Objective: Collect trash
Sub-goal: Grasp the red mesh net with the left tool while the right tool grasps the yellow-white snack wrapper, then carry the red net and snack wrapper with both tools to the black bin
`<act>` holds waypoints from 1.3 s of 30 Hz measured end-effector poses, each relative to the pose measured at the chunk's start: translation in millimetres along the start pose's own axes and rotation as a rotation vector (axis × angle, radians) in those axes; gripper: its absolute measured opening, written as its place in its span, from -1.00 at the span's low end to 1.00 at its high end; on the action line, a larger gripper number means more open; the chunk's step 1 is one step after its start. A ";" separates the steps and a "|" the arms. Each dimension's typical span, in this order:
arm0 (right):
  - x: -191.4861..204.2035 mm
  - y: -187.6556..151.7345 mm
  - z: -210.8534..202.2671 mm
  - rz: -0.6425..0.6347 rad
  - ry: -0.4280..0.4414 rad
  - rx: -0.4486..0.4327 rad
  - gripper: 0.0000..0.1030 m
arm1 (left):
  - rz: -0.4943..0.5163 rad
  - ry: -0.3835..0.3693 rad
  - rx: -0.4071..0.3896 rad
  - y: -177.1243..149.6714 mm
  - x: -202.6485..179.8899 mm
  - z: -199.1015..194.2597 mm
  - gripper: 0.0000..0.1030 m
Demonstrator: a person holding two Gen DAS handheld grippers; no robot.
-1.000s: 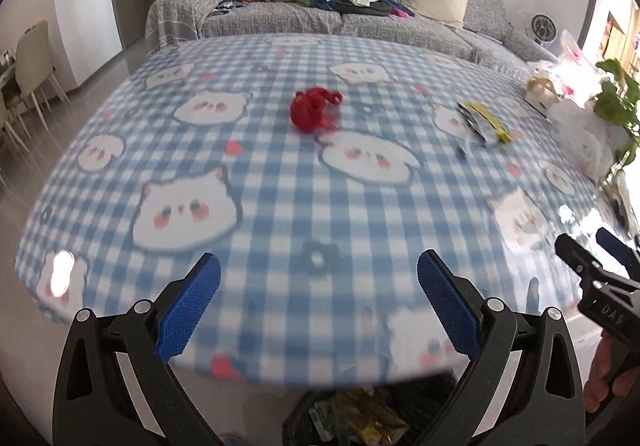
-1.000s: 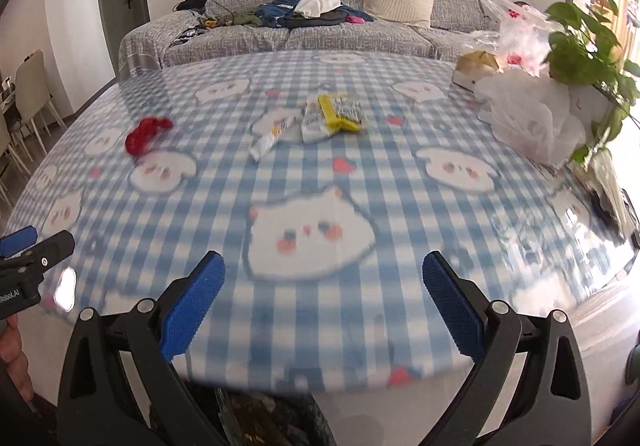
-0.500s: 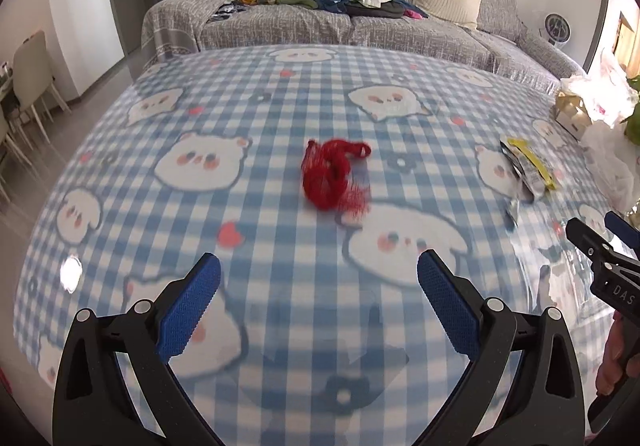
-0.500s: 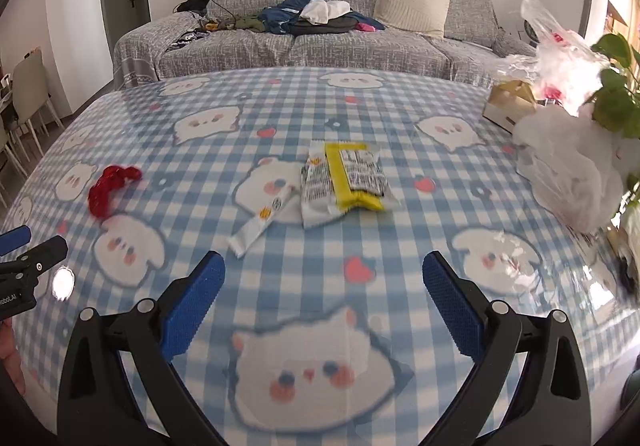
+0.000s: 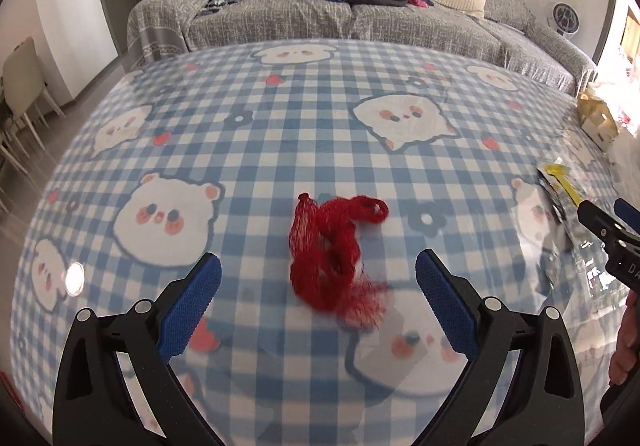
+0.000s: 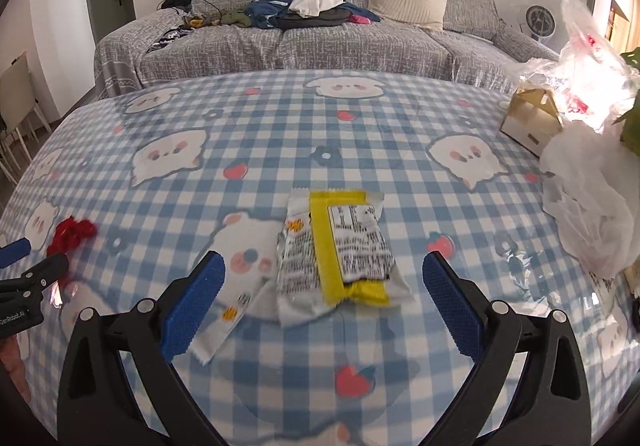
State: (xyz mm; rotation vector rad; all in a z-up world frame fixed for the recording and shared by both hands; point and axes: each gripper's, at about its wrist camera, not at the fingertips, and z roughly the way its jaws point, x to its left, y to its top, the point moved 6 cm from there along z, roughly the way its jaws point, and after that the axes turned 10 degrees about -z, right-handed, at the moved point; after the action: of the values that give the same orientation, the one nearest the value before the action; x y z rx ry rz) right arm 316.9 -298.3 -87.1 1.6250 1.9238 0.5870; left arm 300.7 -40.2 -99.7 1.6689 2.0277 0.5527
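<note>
- Two hand-held grippers hover over the counter (image 5: 360, 93), each with jaws spread wide and empty.
- Left hand-held gripper (image 5: 318, 282) frames a crumpled red mesh net (image 5: 328, 254) lying on the checked cloth.
- Right hand-held gripper (image 6: 323, 282) frames a yellow-striped wrapper (image 6: 336, 250), with a small white sachet (image 6: 228, 320) just beside it.

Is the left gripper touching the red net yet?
Apart. The left wrist view shows the left gripper open, checked cloth visible between each pad and the red net.
</note>
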 end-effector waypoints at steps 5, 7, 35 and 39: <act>-8.3 2.1 24.4 0.037 0.014 0.038 0.85 | -0.008 -0.007 0.025 6.6 -0.1 18.9 0.67; -8.8 0.3 29.9 0.040 0.013 0.048 0.85 | -0.010 -0.008 0.037 8.3 -0.1 25.0 0.58; -7.1 -4.9 41.7 0.037 0.012 0.055 -0.31 | -0.018 0.021 0.029 9.9 -2.7 23.3 -0.63; -12.0 -5.6 39.8 0.059 0.012 0.060 -0.39 | -0.019 0.018 0.036 8.7 -3.3 21.2 -0.63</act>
State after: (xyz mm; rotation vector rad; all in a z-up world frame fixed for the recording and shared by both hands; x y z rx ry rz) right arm 340.2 -311.8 -119.2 1.7240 1.9249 0.5683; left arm 320.4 -41.4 -111.7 1.6695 2.0754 0.5298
